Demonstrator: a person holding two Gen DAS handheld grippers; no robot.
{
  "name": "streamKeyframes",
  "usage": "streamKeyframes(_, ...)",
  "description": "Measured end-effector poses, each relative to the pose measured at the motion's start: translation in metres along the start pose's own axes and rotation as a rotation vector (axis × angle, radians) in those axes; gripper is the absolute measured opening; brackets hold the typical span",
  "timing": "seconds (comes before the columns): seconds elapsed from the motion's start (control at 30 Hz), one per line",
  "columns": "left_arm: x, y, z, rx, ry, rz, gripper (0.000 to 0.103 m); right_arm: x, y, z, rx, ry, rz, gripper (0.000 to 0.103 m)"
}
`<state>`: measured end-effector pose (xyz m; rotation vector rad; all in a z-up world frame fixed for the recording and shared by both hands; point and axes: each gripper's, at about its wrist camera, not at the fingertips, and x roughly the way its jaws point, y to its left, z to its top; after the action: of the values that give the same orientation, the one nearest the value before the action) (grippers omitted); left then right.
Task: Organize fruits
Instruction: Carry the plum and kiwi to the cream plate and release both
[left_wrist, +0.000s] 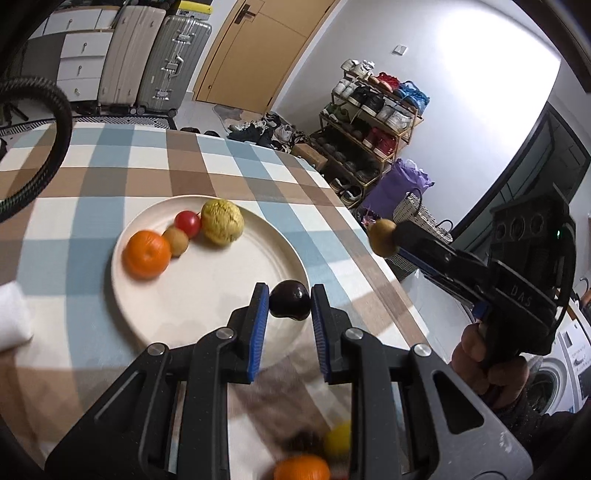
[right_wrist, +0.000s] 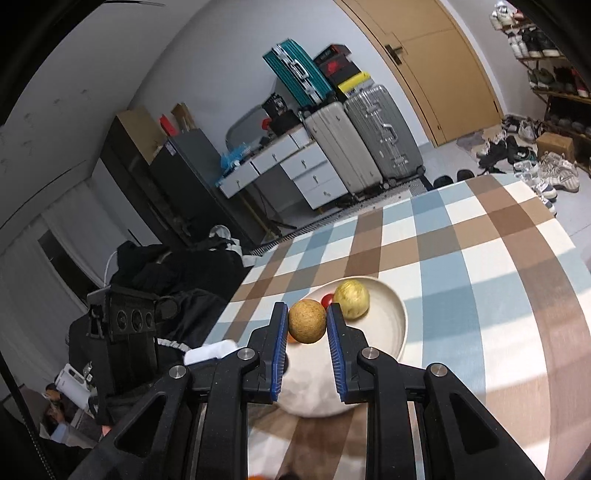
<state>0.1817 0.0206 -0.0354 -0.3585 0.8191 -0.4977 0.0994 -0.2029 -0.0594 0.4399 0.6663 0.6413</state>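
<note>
Two fruits aloft above the plate (left_wrist: 207, 325), dark plum (left_wrist: 289, 304) pinched in left gripper (left_wrist: 289, 306), brown kiwi (right_wrist: 307, 321) pinched in right gripper (right_wrist: 307, 325), liable on release to roll off the rim.

Glossy smooth dark plum (left_wrist: 289, 304); rough matt brown fruit (right_wrist: 307, 321); matt plate (left_wrist: 207, 325); checked cloth on desk (left_wrist: 110, 155); ribbed blue pads (left_wrist: 260, 325).

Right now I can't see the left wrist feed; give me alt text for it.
The left gripper pinches a dark plum over the near rim of a white plate holding an orange, a kiwi, a red fruit and a yellow-green fruit. To the right, the right gripper carries a brown fruit.
</note>
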Motion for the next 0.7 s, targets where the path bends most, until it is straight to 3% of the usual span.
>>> streamKeyframes(0.17,0.046,0.000,0.016,0.001,0.029,0.006,0.021,0.041,-0.023,0.022,0.008,0.069,-0.022,0.022)
streamKeyframes(0.37,0.091,0.002,0.027,0.022,0.064,0.025,0.021,0.086,-0.060,0.031,0.104,0.151,0.013,0.022)
streamKeyframes(0.7,0.129,0.011,0.037,0.046,0.088,0.062,0.021,0.127,-0.080,0.033,0.097,0.228,-0.005,0.022)
